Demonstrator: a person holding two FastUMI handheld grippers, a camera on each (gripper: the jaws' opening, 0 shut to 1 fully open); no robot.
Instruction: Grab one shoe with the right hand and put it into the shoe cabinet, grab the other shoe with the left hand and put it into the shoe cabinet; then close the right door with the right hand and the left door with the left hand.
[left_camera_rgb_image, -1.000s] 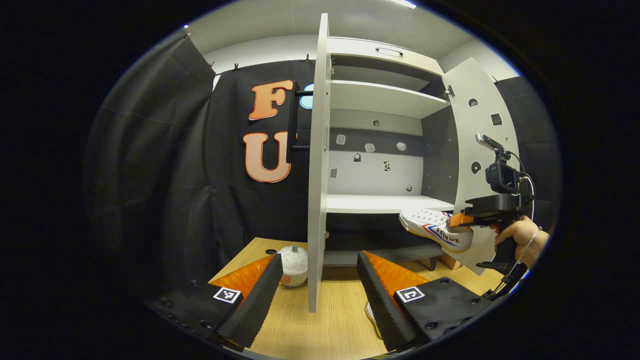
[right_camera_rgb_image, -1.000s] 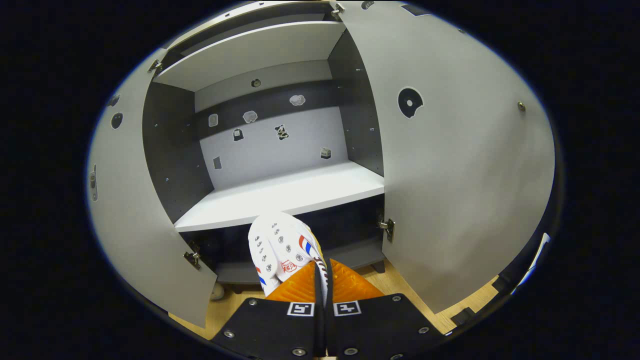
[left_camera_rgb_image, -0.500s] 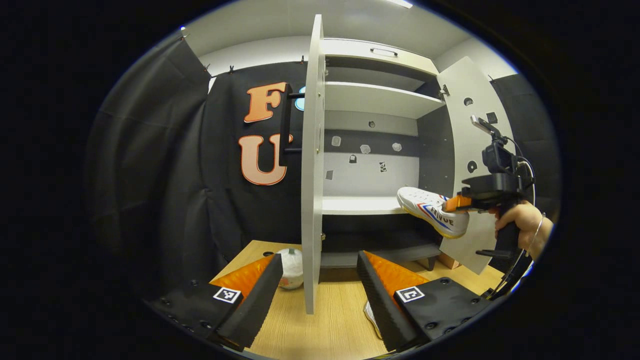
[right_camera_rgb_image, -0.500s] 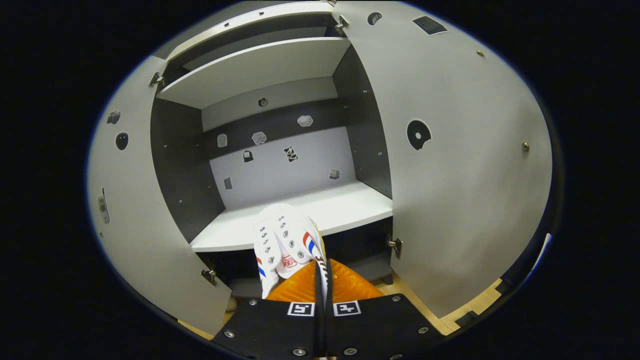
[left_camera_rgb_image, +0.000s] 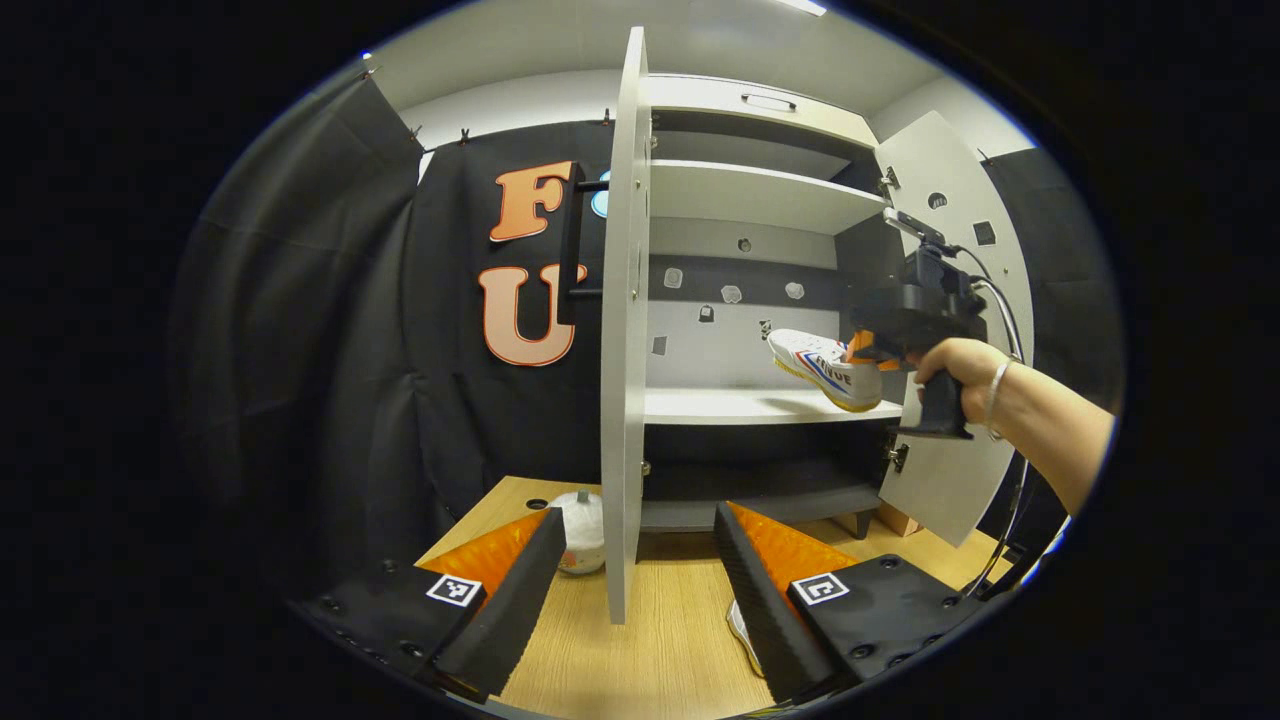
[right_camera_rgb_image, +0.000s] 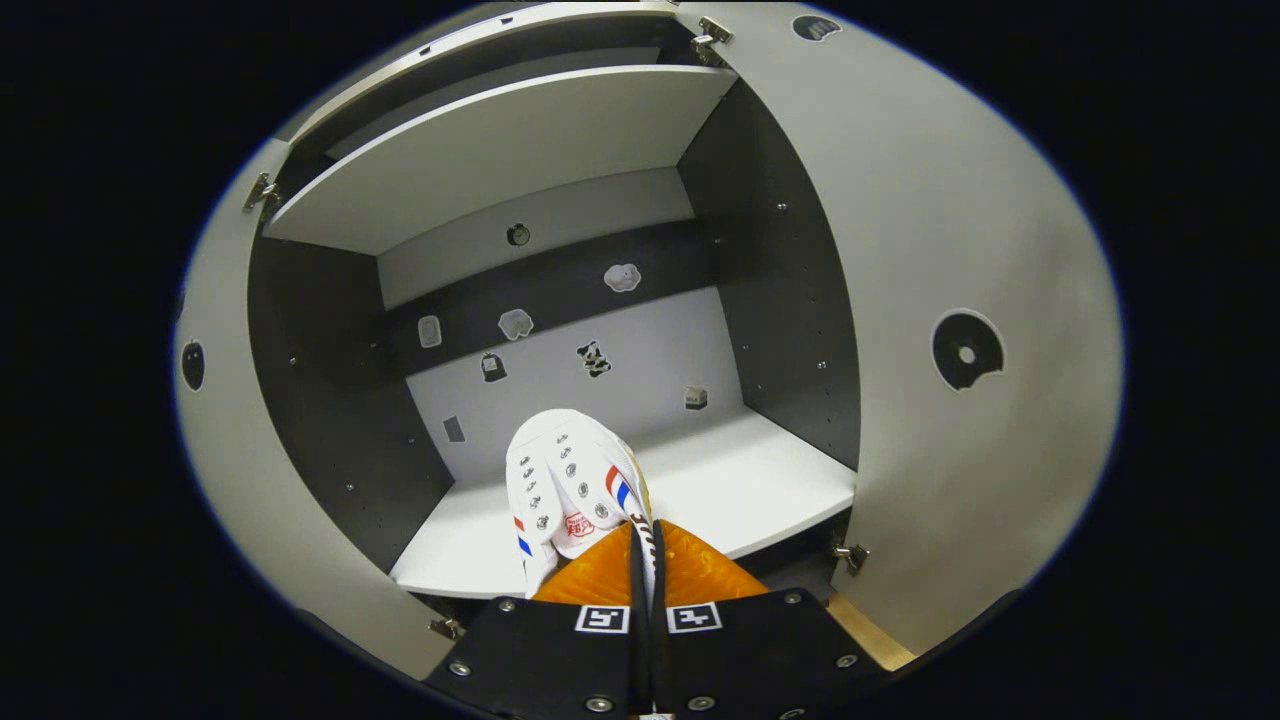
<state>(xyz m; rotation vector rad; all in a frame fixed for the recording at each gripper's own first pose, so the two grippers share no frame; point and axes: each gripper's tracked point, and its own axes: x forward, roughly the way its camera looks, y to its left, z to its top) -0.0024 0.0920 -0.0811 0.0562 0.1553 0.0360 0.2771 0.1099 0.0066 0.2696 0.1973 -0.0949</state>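
Observation:
My right gripper (right_camera_rgb_image: 642, 555) is shut on the rim of a white shoe (right_camera_rgb_image: 565, 480) with red and blue stripes, toe pointing into the shoe cabinet. In the left gripper view that shoe (left_camera_rgb_image: 822, 367) hangs just above the white middle shelf (left_camera_rgb_image: 740, 405), carried by the right gripper (left_camera_rgb_image: 860, 350) in a person's hand. My left gripper (left_camera_rgb_image: 635, 560) stands open low over the wooden floor, with the edge of the left door (left_camera_rgb_image: 622, 330) in line between its fingers. A bit of the other shoe (left_camera_rgb_image: 741, 633) peeks out beside its right finger. The right door (left_camera_rgb_image: 945, 310) is open.
A white rounded object (left_camera_rgb_image: 582, 530) sits on the wooden floor (left_camera_rgb_image: 660, 640) by the left door's foot. An upper shelf (right_camera_rgb_image: 500, 150) roofs the compartment. Small stickers dot the back wall (right_camera_rgb_image: 590, 355). The right door (right_camera_rgb_image: 960, 330) stands close on the right of the shoe.
The right gripper has carried the shoe up and forward, from below the shelf's front edge to above the shelf inside the cabinet. The left gripper has hardly moved.

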